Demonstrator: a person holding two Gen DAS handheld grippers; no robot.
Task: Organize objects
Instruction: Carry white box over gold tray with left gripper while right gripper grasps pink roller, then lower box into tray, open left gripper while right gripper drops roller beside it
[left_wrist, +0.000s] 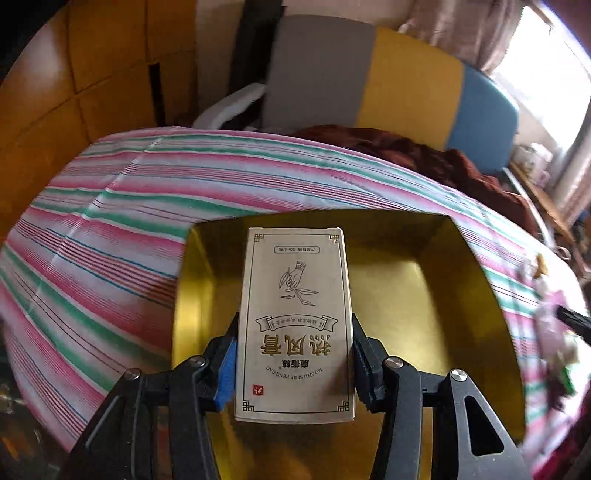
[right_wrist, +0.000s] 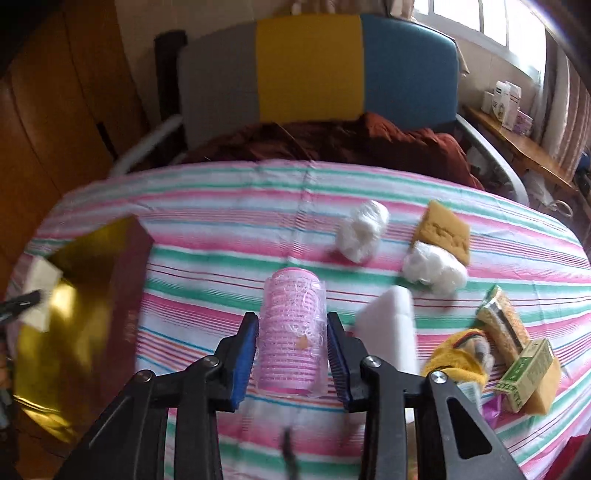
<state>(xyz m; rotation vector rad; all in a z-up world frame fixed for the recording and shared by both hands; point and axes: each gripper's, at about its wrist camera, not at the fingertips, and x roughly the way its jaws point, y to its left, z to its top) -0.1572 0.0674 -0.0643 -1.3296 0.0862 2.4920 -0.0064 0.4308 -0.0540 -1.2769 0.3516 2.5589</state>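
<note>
I am gripping a cream carton (left_wrist: 293, 325) in my left claw (left_wrist: 293, 356), both pads pressing on its long sides near its lower half, so the carton is running from between my fingers out toward twelve o'clock. It is hanging over the open gold-lined box (left_wrist: 436, 280), which is spreading beneath it and off to three o'clock on the striped tablecloth (left_wrist: 110, 229). My right claw (right_wrist: 291, 350) is clenching a pink hair roller (right_wrist: 293, 332), the blue pads squeezing its ribbed sides while it is pointing to twelve o'clock. Only the right view is showing the loose things on the cloth: a white foam block (right_wrist: 391, 325) just at two o'clock of the roller, two white cotton wads (right_wrist: 364, 230) farther out at one o'clock, a tan sponge (right_wrist: 443, 230) beyond them, and a yellow cloth (right_wrist: 458, 354) with small green-printed packets (right_wrist: 528, 373) at three o'clock. That view is also catching the gold box at nine o'clock, with the carton a pale blur at its edge.
</note>
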